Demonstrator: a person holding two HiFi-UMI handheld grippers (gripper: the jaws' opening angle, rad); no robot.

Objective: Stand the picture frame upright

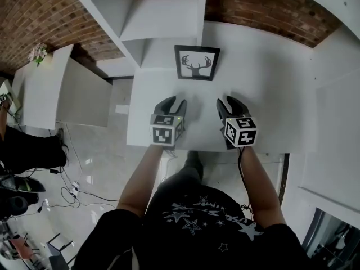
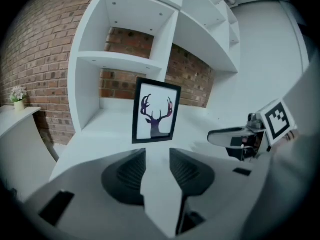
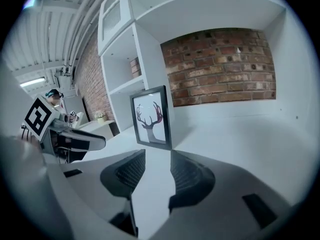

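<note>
The picture frame [image 1: 196, 62] (a stag's-head print in a black border) is seen standing upright on the white table [image 1: 270, 94], upper centre of the head view, beside the shelf unit [image 1: 146, 21]. Below it, the left gripper [image 1: 172, 102] and right gripper [image 1: 227, 102] are held clear of it, jaws spread, with nothing between them.

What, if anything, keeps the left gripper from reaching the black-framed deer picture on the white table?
Probably nothing, so yes: the left gripper is open, and only bare white table lies between it and the upright black-framed deer picture.
</note>
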